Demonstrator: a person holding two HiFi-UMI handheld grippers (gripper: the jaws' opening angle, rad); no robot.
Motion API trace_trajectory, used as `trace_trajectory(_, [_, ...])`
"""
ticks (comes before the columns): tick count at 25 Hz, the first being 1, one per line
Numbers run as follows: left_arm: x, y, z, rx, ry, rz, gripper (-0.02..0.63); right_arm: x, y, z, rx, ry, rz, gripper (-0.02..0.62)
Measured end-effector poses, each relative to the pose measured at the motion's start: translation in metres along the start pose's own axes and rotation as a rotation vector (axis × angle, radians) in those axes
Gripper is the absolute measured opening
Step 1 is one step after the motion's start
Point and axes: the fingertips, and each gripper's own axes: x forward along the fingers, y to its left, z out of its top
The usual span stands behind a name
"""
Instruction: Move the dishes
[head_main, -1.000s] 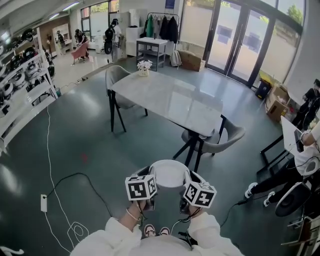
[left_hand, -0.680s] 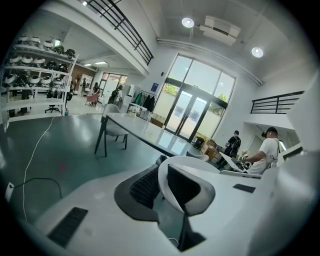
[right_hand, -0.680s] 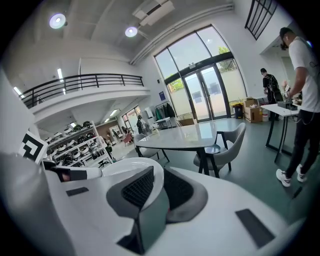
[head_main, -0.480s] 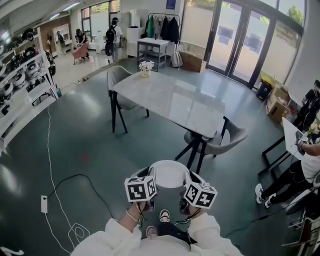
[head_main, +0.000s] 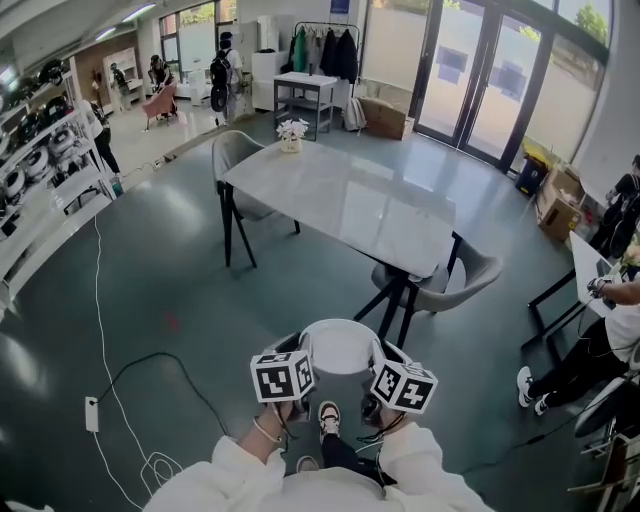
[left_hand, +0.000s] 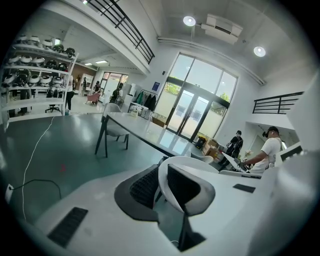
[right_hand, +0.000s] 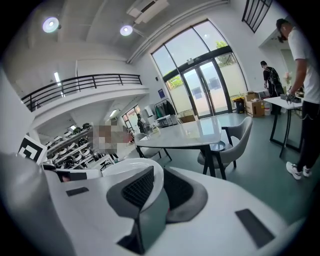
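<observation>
The jaws of the left gripper (left_hand: 162, 186) are drawn in narrow on the near rim of a white dish (left_hand: 184, 159): one dark ribbed pad lies against the outside of the rim, the other against the inside. The right gripper (right_hand: 159, 190) pinches the opposite rim of the dish (right_hand: 131, 164) the same way, its jaws closed on the edge.

In the head view, the dish (head_main: 338, 346) sits low in the middle of the frame. It is carried in the air between the left gripper (head_main: 303, 352) and the right gripper (head_main: 376, 356), their marker cubes just below it on either side. Beneath it, at the bottom of the frame, show the person's pale sleeves and one shoe (head_main: 328, 418).

Above the dish in the frame, and apart from it, stands a long pale table (head_main: 350, 200). A small pot of flowers (head_main: 291, 134) stands at its far end. A grey chair (head_main: 232, 156) is at its upper left and another chair (head_main: 455, 280) at its lower right. A cable (head_main: 130, 365) trails over the dark floor at lower left.
</observation>
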Motion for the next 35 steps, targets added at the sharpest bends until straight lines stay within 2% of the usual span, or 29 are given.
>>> trace_trajectory(13, [0.045, 0.021, 0.035, -0.021, -0.008, 0.014, 0.058, 0.056, 0.002, 0.030, -0.014, 0.016, 0.017, 0.115])
trace_trajectory(35, [0.150, 0.025, 0.113, -0.025, -0.029, 0.047, 0.058, 0.160, -0.024, 0.116, -0.029, 0.025, 0.063, 0.114])
